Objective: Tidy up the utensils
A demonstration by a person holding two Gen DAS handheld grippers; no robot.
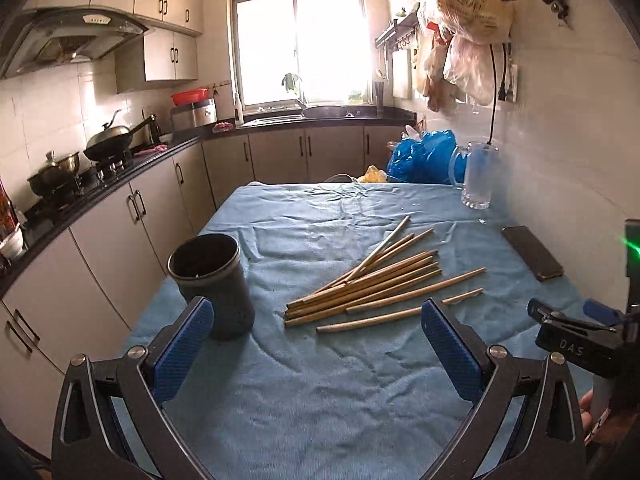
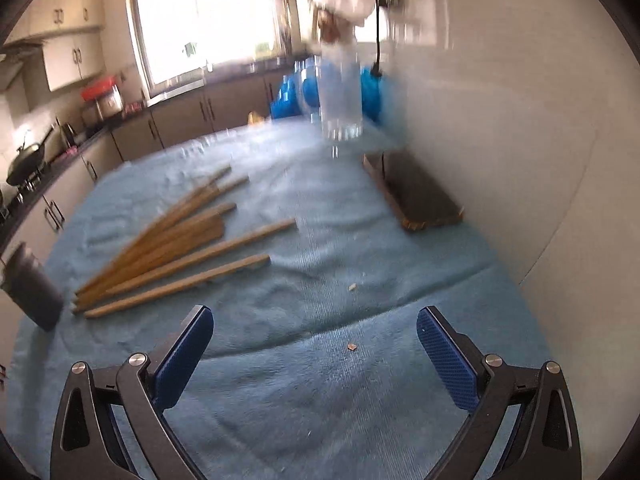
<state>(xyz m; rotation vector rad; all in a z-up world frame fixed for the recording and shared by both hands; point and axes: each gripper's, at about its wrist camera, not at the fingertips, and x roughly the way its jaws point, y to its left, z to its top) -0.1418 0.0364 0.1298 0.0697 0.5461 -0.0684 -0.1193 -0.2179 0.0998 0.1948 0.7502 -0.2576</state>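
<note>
The tabletop (image 1: 320, 400) was covered with a wrinkled light-blue cloth (image 1: 304, 224) and stood in a kitchen, its right side against a white tiled wall (image 1: 568, 152). A dark counter (image 1: 120, 172) with pale cabinet doors ran along the left and far sides of the room. A bright window (image 1: 300, 48) was in the far wall, and a range hood (image 1: 68, 36) hung at upper left above a wok (image 1: 108, 140) and a lidded pot (image 1: 56, 168).

One pile of wooden chopsticks (image 1: 376, 280) lay loose at the centre of the tabletop, fanned and partly overlapping. About a dozen sticks were visible; overlap prevented an exact count. One dark cylindrical holder (image 1: 214, 284) stood upright near the left edge, to the left of the pile and apart from it. No sticks could be seen rising above its rim.

One clear glass mug (image 1: 478, 176) stood at the far right corner. One dark phone (image 1: 532, 252) lay flat along the right edge, nearer than the mug. One blue plastic bag (image 1: 424, 156) lay beyond the far edge of the tabletop. Several plastic bags (image 1: 464, 32) hung on the right wall.

The left claw (image 1: 318, 328) was spread wide above the near part of the cloth and held nothing. The right claw (image 2: 314, 340) was likewise spread wide and empty, positioned over the near right area; its view was motion-blurred. Two small crumbs (image 2: 352, 347) lay on the cloth ahead of it.
</note>
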